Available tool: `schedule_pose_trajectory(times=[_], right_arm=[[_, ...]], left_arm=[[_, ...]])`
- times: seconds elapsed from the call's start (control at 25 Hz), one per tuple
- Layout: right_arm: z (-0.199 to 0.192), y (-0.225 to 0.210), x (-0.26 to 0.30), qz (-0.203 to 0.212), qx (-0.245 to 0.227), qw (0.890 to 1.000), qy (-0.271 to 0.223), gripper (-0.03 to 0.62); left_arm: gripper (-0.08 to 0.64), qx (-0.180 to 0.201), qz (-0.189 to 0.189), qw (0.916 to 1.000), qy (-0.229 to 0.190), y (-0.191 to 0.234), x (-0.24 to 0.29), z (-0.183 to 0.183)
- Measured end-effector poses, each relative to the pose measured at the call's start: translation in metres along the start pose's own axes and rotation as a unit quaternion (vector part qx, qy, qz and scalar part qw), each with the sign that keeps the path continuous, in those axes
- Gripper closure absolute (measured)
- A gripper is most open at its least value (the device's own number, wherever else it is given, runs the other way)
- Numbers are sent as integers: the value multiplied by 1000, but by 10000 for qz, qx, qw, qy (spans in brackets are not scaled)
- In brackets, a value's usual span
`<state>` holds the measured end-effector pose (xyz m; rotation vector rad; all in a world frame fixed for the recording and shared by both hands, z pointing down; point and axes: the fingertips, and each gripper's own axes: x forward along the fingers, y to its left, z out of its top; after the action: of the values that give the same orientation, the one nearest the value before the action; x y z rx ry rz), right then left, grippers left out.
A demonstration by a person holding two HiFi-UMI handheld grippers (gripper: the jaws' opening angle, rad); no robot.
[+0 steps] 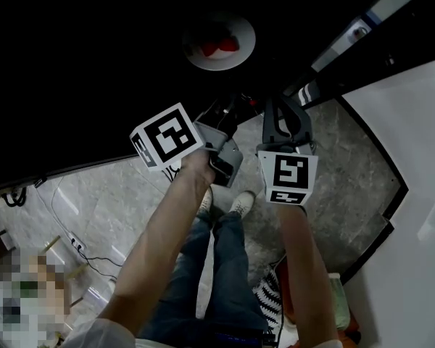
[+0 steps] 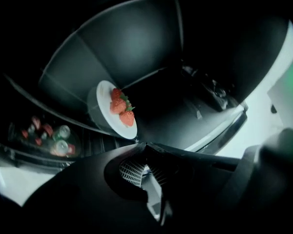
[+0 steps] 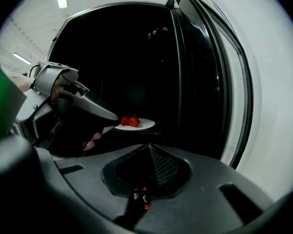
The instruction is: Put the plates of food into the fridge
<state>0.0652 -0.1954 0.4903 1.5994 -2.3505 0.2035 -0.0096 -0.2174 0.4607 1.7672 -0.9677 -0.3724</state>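
Plate (image 1: 229, 27) lies in the fridge (image 2: 132, 43), untouched; left tongs (image 2: 145, 147) and right tongs (image 3: 149, 150) are pressed together, empty.

Your left gripper (image 2: 145, 149) has a grey housing and a white cube (image 1: 167, 136) printed with black square markers, at ten o'clock from the head view's middle. Your right gripper (image 3: 149, 149) has a darker, near-black body and its own marker cube (image 1: 288, 176) at four o'clock. You wear blue jeans (image 1: 221, 267) at six o'clock, pale shoes (image 1: 241, 203) just above them, and a white short sleeve (image 1: 101, 333) at seven o'clock.
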Motion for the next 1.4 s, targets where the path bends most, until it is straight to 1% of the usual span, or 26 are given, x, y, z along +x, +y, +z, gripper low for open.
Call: schedule_pose_trajectory(times=[0.16,0.32,0.44,0.52,0.6,0.64,0.72,0.8,0.84,0.88,0.92,1.04,1.08,1.16,1.24,1.4], right_arm=[[0,-2,-10,-88,94,9999,-15,583],[-3,-4,-17,-213,105,9997,-19,583],[-2,-6,-26,-336,199,9992,-97,583],[-3,-10,-33,-455,325,9984,-107,582],[-7,-13,-39,-544,427,9976,-83,581],[-8,-14,-42,-579,480,9971,-82,581],[-9,-16,-51,-649,566,9962,-122,581],[-7,-17,-60,-713,523,9960,-158,582],[-7,-17,-64,-736,487,9960,-163,583],[-7,-17,-66,-753,469,9959,-162,582],[-8,-17,-69,-765,470,9958,-158,583],[-10,-18,-73,-745,591,9954,-133,583],[-9,-17,-75,-719,645,9952,-138,581],[-5,-16,-79,-686,653,9954,-172,581],[-1,-14,-82,-659,614,9957,-215,582],[2,-9,-86,-522,725,9955,-319,581]], left_arm=[[554,643,69,9979,24,-2,-5,-4],[554,1138,186,9933,87,-1,-10,-9],[554,1593,241,9869,116,-2,-14,-13],[554,1953,259,9803,113,-5,-17,-14],[554,2375,295,9709,92,-8,-20,-12],[554,2617,318,9646,75,-10,-21,-11],[554,3148,345,9485,57,-15,-24,-11],[554,3646,307,9307,70,-22,-27,-13],[554,3835,281,9231,75,-25,-28,-13],[555,3972,265,9173,76,-27,-30,-14],[554,4060,264,9135,69,-28,-31,-14],[554,4215,372,9061,17,-26,-34,-12],[554,4302,439,9016,-24,-25,-36,-11],[554,4566,568,8877,-182,-26,-40,-8],[554,4801,618,8742,-374,-31,-45,-3],[554,5067,646,8572,-648,-43,-53,4]])
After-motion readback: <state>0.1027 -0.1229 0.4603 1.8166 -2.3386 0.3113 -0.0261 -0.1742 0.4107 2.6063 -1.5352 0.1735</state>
